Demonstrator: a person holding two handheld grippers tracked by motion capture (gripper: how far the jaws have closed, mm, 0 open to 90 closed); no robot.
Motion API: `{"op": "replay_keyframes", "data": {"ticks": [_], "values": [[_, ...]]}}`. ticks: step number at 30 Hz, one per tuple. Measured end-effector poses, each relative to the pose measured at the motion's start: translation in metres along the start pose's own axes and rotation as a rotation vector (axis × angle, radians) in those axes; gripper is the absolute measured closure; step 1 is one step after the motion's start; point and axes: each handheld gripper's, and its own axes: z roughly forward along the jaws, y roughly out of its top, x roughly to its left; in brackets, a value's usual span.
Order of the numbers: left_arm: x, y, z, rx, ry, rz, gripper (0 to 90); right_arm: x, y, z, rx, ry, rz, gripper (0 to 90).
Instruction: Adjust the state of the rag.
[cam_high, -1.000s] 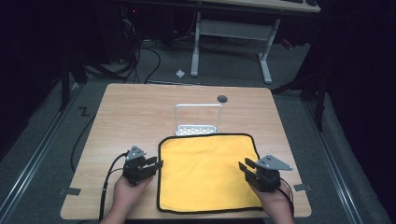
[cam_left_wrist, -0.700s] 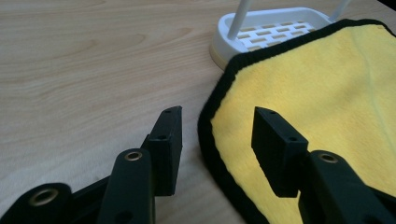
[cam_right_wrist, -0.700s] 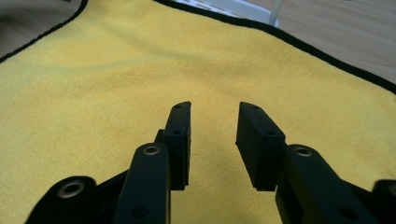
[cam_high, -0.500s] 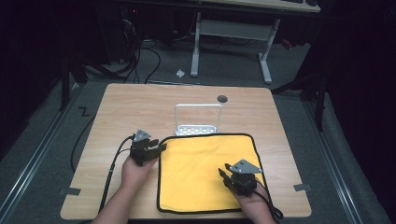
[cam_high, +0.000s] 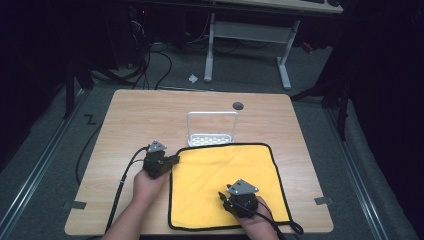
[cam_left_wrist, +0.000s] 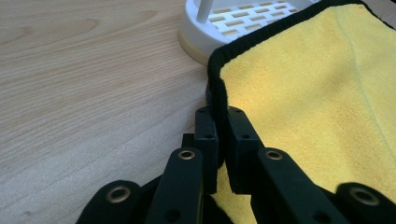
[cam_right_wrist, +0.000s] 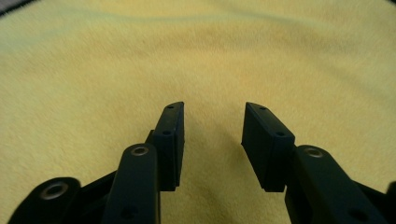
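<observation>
A yellow cloth (cam_high: 225, 175) with a black hem lies flat on the near half of the wooden table (cam_high: 150, 115). My left gripper (cam_high: 172, 161) sits at its left edge. In the left gripper view the jaws have just been closing, and the gripper (cam_left_wrist: 220, 116) is shut on the cloth's hem (cam_left_wrist: 215, 88) near the far left corner. My right gripper (cam_high: 222, 197) hovers low over the near middle of the cloth. Its jaws have just been opening, and the right gripper (cam_right_wrist: 212, 112) stands open with bare yellow cloth (cam_right_wrist: 201, 51) beneath and nothing between the pads.
A white slotted rack (cam_high: 212, 131) with a wire hoop stands just beyond the cloth's far edge, close to the left gripper's corner (cam_left_wrist: 219, 23). A dark round grommet (cam_high: 238, 105) sits near the table's far edge. Cables trail off the near side.
The left gripper slid right to the cloth's left edge and shut on the hem. The right gripper came in from the cloth's right edge to its near middle and lowered.
</observation>
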Motion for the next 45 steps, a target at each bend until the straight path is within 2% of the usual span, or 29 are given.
{"op": "replay_keyframes", "data": {"ticks": [2, 7, 10, 13, 17, 21, 33, 36, 40, 45], "values": [[0.001, 0.0, 0.0, -0.006, 0.004, -0.006, 84.3, -0.001, -0.003, -0.001, 0.005, 0.013, 0.021, 62.3], [0.005, 0.0, -0.002, 0.0, 0.03, 0.003, 83.9, 0.006, -0.008, -0.008, 0.008, 0.029, 0.011, 65.4], [0.01, -0.002, -0.006, -0.013, 0.02, -0.032, 83.4, 0.011, -0.011, -0.011, 0.006, 0.042, 0.011, 66.3], [0.01, -0.003, -0.006, -0.018, 0.013, -0.036, 83.6, 0.017, -0.009, -0.012, -0.002, 0.061, -0.008, 63.4], [0.011, -0.004, -0.007, -0.026, 0.002, -0.036, 83.8, 0.03, 0.002, -0.012, -0.039, 0.105, -0.046, 61.8], [0.009, -0.004, -0.007, -0.034, -0.002, -0.019, 84.1, 0.051, 0.014, -0.006, -0.047, 0.162, -0.078, 61.4], [0.008, -0.004, -0.007, -0.04, 0.0, -0.017, 84.0, 0.109, 0.051, 0.019, -0.05, 0.308, -0.179, 62.3], [0.008, -0.004, -0.007, -0.04, 0.0, -0.019, 84.0, 0.12, 0.056, 0.023, -0.045, 0.328, -0.208, 61.5], [0.008, -0.004, -0.007, -0.04, 0.0, -0.019, 83.9, 0.13, 0.059, 0.03, -0.024, 0.337, -0.218, 57.5], [0.008, -0.004, -0.007, -0.039, 0.002, -0.018, 83.9, 0.129, 0.055, 0.042, 0.013, 0.318, -0.209, 52.1]]}}
